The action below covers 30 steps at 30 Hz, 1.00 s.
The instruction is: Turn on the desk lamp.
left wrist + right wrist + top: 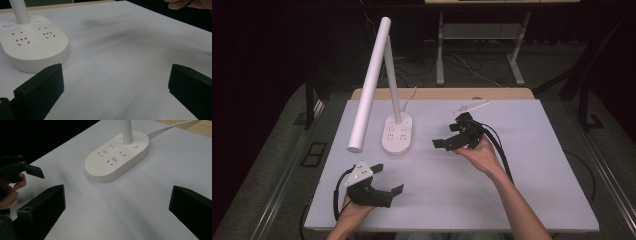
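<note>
A white desk lamp stands on the white table top (522,165), left of centre. Its oval base (398,132) carries several sockets, and its long tube head (371,82) slants down toward the front left. My left gripper (388,178) sits near the front left edge, open and holding nothing, with the base (35,47) ahead on its left. My right gripper (446,135) hovers right of the base, open and holding nothing, pointing at the base (117,157). The left gripper (22,168) and its hand also show in the right gripper view.
A small white item (472,106) lies near the table's back edge, behind the right gripper. The lamp's white cord (170,127) runs off the back. A small blue light (7,24) glows on the base beside the stem. Dark floor surrounds the table.
</note>
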Tool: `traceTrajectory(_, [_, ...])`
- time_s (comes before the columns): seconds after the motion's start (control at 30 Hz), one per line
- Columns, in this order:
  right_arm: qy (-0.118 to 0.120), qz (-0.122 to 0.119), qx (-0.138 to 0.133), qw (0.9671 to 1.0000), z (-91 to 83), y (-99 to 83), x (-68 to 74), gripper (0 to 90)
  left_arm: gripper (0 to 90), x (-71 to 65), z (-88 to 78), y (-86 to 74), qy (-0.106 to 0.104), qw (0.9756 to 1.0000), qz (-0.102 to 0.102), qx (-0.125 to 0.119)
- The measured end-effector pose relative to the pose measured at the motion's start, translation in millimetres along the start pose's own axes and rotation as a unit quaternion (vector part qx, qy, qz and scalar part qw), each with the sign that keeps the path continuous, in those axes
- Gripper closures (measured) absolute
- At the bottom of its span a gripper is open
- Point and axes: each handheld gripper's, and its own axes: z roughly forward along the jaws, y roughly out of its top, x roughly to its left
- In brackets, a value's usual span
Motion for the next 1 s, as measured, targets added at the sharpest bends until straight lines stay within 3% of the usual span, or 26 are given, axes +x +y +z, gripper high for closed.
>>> traceTrajectory(0.9, [0.0, 0.009, 0.004, 1.0, 57.4, 35.0, -14.6, 0.1, 0.0, 4.0, -3.5, 0.8, 0.007, 0.9999, -0.002, -0.007])
traceTrajectory(1.0, [0.003, 0.009, -0.002, 1.0, 60.1, 38.3, -17.2, 4.5, 0.0, 3.6, -4.1, 0.8, 0.007, 0.9999, -0.002, -0.007])
